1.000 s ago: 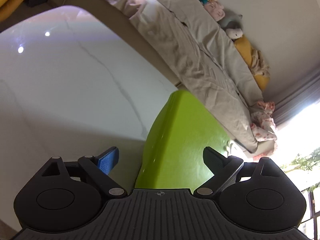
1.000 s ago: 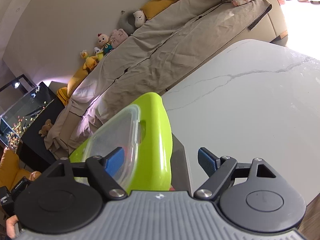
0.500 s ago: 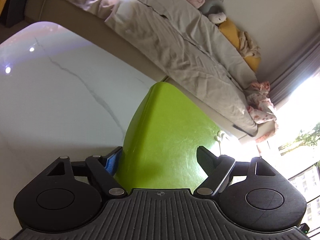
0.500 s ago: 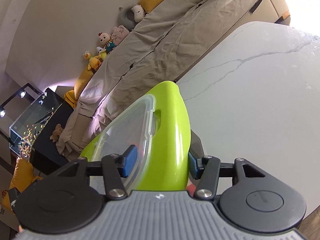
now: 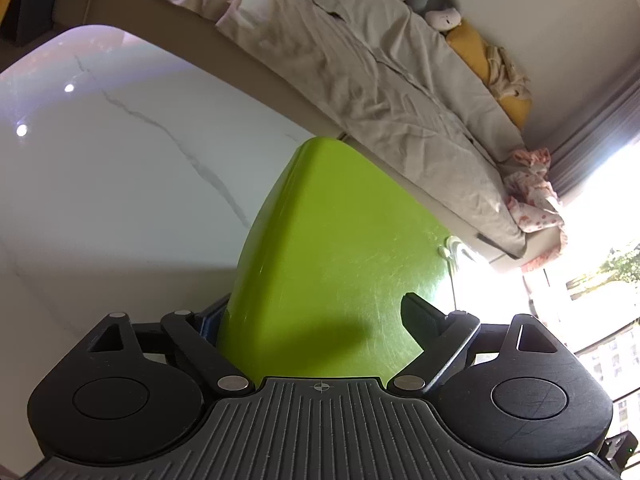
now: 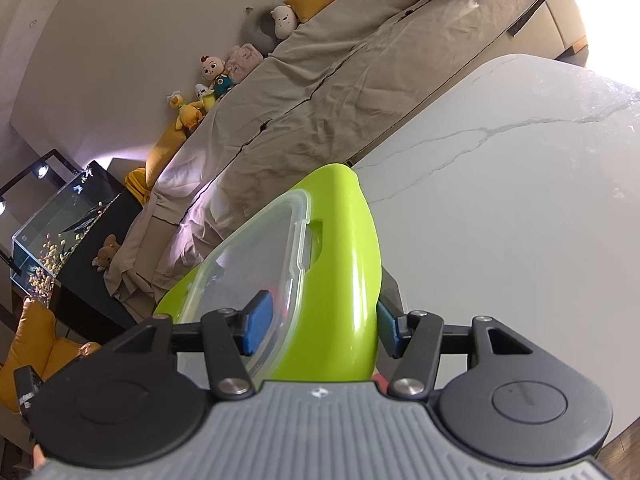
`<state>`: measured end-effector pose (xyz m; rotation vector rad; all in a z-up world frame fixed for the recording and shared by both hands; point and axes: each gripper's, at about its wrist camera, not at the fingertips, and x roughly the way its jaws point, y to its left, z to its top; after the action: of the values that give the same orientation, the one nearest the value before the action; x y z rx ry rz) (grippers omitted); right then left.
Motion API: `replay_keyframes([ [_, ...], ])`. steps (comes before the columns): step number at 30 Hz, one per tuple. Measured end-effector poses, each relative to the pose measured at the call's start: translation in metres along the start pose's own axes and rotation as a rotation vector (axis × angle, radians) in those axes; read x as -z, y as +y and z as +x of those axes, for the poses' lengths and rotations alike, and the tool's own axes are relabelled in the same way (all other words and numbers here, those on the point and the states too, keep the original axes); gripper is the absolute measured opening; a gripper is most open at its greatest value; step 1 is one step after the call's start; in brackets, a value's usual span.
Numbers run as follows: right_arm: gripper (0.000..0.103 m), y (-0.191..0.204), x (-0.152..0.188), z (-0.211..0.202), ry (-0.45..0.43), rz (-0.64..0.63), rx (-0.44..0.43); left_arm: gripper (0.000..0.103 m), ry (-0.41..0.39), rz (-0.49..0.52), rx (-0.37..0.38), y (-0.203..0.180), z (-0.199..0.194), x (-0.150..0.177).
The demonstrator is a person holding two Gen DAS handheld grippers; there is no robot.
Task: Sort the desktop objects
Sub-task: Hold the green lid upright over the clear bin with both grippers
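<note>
A lime-green box (image 5: 340, 240) with a clear lid (image 6: 248, 272) stands tilted on edge above the white marble table (image 5: 120, 180). My left gripper (image 5: 312, 318) faces its green underside. Its jaws are opening: the left pad is tucked at the box's left edge and the right finger (image 5: 416, 316) stands just off the green face, casting a shadow. In the right wrist view, my right gripper (image 6: 322, 326) clamps the green box (image 6: 352, 260) at its rim, one blue pad on the lid and one on the outer wall. These jaws are easing open slightly. Something red shows inside, blurred.
The marble table (image 6: 500, 220) stretches bare to the right of the box. Behind it runs a long sofa (image 6: 340, 80) under a beige cover with plush toys (image 6: 216, 72). A glass fish tank (image 6: 60, 232) stands at far left. A bright window lies at the right.
My right gripper, open around the box's rim a second ago, has closed onto it. My left gripper has moved in against the box's underside, narrowed, then widened a little.
</note>
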<state>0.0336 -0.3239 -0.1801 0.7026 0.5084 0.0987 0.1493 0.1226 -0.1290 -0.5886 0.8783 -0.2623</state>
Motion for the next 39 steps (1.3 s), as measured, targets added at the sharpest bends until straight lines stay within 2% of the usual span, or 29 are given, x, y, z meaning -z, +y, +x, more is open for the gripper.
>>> replay_keyframes([
  [3,0.065,0.001,0.006,-0.004,0.003,-0.025,0.023,0.093,0.010,0.002,0.004,0.001,0.000,0.004],
  [8,0.065,-0.006,0.006,-0.007,-0.003,0.000,0.012,0.093,0.030,0.013,0.005,-0.001,0.003,0.014],
  [13,0.065,-0.007,-0.002,-0.007,-0.002,-0.028,0.035,0.093,0.035,0.031,0.007,-0.011,0.006,0.020],
  [22,0.068,-0.019,-0.013,-0.008,-0.010,-0.006,0.064,0.094,0.044,0.063,0.031,-0.027,0.010,0.026],
  [25,0.068,-0.014,-0.012,-0.008,-0.004,-0.017,0.068,0.094,0.043,0.015,0.054,-0.014,0.010,0.015],
  [27,0.068,-0.005,-0.009,-0.007,0.002,-0.051,0.055,0.094,0.032,0.005,0.029,-0.007,0.009,0.005],
  [30,0.067,0.010,-0.006,0.000,0.003,-0.089,0.032,0.094,0.028,0.016,-0.001,-0.002,0.010,-0.006],
  [33,0.067,0.014,-0.006,0.010,0.031,-0.066,0.024,0.094,0.027,0.040,-0.013,-0.002,0.011,-0.010],
  [39,0.069,0.014,0.005,0.000,0.025,-0.062,0.027,0.094,0.038,0.039,0.003,-0.003,0.021,-0.018],
])
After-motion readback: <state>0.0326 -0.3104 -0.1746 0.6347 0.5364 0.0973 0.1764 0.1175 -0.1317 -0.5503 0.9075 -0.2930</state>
